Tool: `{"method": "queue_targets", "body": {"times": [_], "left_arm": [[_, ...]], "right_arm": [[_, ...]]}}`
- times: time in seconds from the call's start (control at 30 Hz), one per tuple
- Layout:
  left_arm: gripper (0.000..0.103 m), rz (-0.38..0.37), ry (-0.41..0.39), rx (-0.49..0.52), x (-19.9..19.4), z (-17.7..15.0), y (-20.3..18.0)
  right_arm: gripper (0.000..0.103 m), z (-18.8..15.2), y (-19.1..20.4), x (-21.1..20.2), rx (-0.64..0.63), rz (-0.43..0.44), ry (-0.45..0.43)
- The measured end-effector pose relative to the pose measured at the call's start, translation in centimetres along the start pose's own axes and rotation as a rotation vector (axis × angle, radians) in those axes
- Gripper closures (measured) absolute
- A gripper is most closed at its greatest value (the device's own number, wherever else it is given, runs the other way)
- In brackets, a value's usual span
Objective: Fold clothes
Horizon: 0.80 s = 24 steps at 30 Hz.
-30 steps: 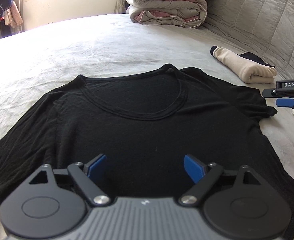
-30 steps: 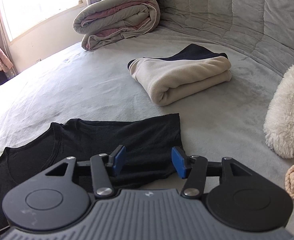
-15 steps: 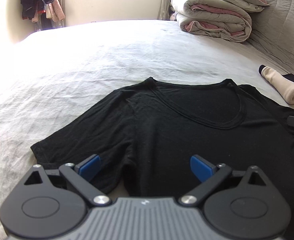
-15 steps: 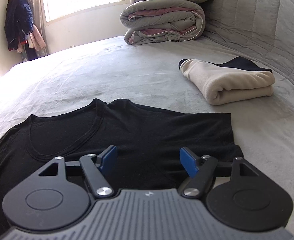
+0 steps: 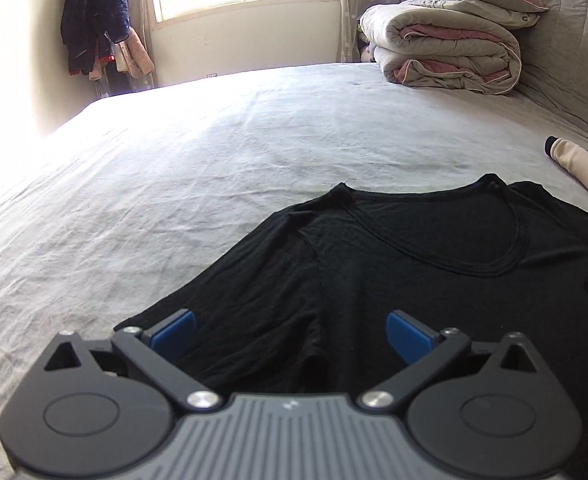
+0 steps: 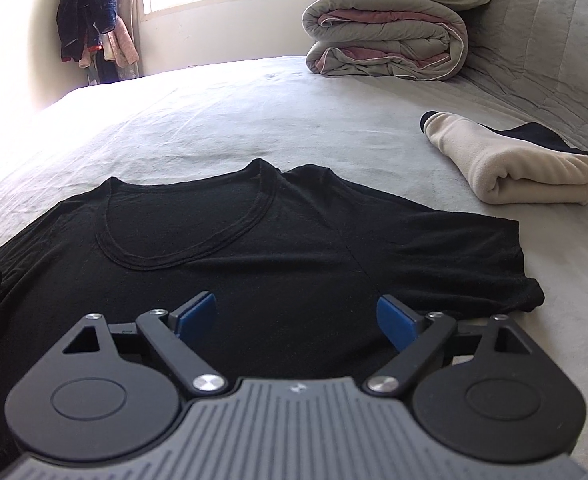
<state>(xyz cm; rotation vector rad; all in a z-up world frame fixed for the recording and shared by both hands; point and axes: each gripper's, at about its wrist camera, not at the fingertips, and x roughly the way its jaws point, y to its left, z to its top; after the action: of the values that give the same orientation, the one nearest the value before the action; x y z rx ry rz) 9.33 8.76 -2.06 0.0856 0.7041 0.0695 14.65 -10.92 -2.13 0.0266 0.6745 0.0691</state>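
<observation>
A black T-shirt [image 5: 414,248] [image 6: 254,248] lies flat, front up, on the grey bed sheet [image 5: 214,184], its scoop neckline pointing away from me. My left gripper [image 5: 290,336] hovers over the shirt's left sleeve and armpit seam. Its jaws are opening, and only the flat fabric lies below them. My right gripper [image 6: 296,318] hangs over the shirt's right side, beside the right sleeve [image 6: 474,264]. Its jaws are opening too, with nothing pinched between the blue pads [image 6: 398,322]. Each gripper's edge shows at the other view's border.
A folded cream and black garment [image 6: 510,168] lies to the right of the shirt. A rolled duvet [image 5: 446,52] with pillows sits at the far right against a quilted headboard [image 6: 554,40]. Clothes [image 5: 94,20] hang in the far left corner by the window.
Both views have swung left, so the window corner now shows. The right gripper shifted from the sleeve's edge onto the shirt, and the white plush toy left its view. Both jaws stand wider.
</observation>
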Motion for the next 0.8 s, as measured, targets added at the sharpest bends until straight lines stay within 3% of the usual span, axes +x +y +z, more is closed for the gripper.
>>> {"method": "queue_targets", "body": {"times": [0.33, 0.6, 0.8], "left_arm": [[0.001, 0.063, 0.056, -0.074, 1.2, 0.2, 3.0], [0.001, 0.084, 0.137, -0.259, 2.3, 0.0, 7.2], [0.001, 0.114, 0.153, -0.351, 2.5, 0.1, 10.4]], "right_arm": [[0.009, -0.5, 0.6, 0.3, -0.019, 0.008, 0.018], [0.007, -0.4, 0.2, -0.1, -0.004, 0.006, 0.01], [0.007, -0.3, 0.2, -0.3, -0.005, 0.008, 0.006]]}}
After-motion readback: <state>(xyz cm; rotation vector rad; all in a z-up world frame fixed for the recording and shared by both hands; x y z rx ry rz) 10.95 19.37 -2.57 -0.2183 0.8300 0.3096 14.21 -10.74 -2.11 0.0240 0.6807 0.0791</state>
